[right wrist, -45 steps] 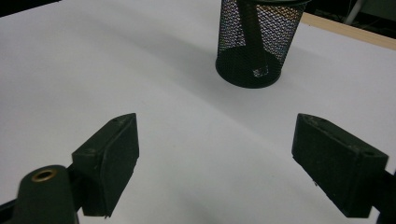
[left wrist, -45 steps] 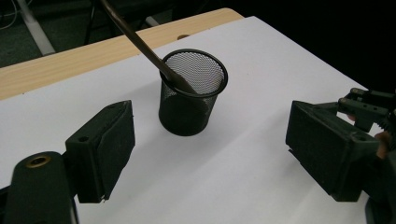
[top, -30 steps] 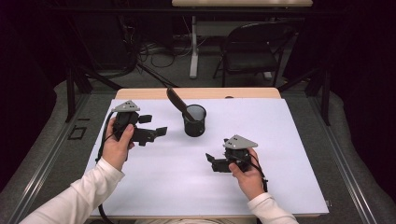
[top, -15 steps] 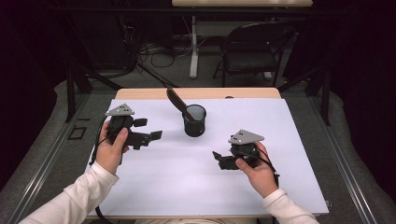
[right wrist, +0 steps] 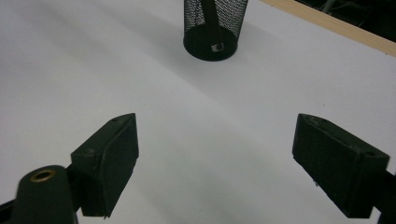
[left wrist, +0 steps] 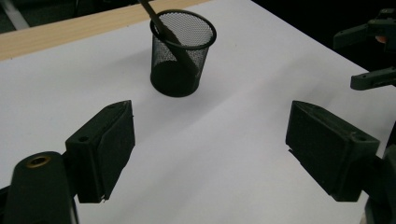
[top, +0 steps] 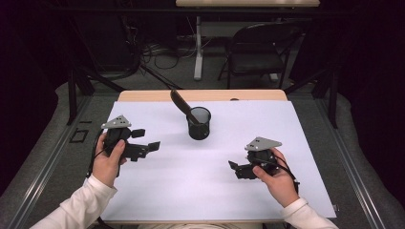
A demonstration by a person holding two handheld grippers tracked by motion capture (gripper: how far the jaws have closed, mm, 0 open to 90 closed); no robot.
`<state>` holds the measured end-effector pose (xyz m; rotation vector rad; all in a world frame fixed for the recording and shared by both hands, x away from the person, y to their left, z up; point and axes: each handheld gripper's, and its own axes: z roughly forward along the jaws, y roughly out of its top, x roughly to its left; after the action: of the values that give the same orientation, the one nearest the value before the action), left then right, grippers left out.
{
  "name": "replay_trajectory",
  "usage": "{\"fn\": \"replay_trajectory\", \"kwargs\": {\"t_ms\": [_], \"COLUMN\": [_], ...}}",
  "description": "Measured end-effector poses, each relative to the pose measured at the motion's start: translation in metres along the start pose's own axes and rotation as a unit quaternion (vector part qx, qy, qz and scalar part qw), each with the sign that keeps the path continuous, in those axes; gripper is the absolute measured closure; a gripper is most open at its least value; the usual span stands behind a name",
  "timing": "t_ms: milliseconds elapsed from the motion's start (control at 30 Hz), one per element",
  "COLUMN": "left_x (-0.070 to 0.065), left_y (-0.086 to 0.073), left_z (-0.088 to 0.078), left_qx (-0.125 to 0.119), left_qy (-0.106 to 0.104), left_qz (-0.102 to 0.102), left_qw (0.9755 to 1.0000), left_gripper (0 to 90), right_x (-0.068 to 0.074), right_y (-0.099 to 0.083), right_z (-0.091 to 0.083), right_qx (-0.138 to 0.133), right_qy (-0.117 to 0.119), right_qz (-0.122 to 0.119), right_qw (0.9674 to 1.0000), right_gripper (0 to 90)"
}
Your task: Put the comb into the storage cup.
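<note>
A white-covered bench (top: pixel 200 191) stands in a dark room. Near its far middle sits a black mesh cup (top: pixel 198 123) with a dark tool (top: pixel 181 104) leaning out (tilted left). Left tongs (top: pixel 147 140) and right tongs (top: pixel 234 167) flank it, well apart — both released, gripping nothing.

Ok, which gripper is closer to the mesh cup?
The left gripper: its open jaws point at the mesh cup from nearby. The right gripper, also open and empty, sits farther back, near the table's front.
</note>
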<state>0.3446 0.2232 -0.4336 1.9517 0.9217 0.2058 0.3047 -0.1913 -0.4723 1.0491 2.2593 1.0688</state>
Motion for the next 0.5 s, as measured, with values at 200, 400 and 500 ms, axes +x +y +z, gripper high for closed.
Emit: {"fn": "replay_trajectory", "kwargs": {"t_ms": [200, 400, 500], "left_x": [0.006, 0.014, 0.019], "left_y": [-0.020, -0.038, -0.046], "left_z": [0.000, 0.001, -0.001], "left_qx": [-0.007, -0.012, -0.018], "left_qy": [0.011, 0.030, 0.048], "left_qz": [-0.014, -0.028, -0.035], "left_qw": [0.9998, 0.9991, 0.9981], "left_gripper": [16.1, 16.1, 16.1], "right_x": [-0.006, -0.012, -0.016], "right_y": [-0.013, -0.027, -0.034], "right_z": [-0.006, -0.008, -0.008], "right_qx": [0.003, 0.005, 0.004], "right_qy": [-0.015, -0.039, -0.050], "right_qz": [0.003, 0.008, 0.014], "right_qw": [0.9999, 0.9992, 0.9986], "right_gripper": [14.1, 14.0, 13.9]}}
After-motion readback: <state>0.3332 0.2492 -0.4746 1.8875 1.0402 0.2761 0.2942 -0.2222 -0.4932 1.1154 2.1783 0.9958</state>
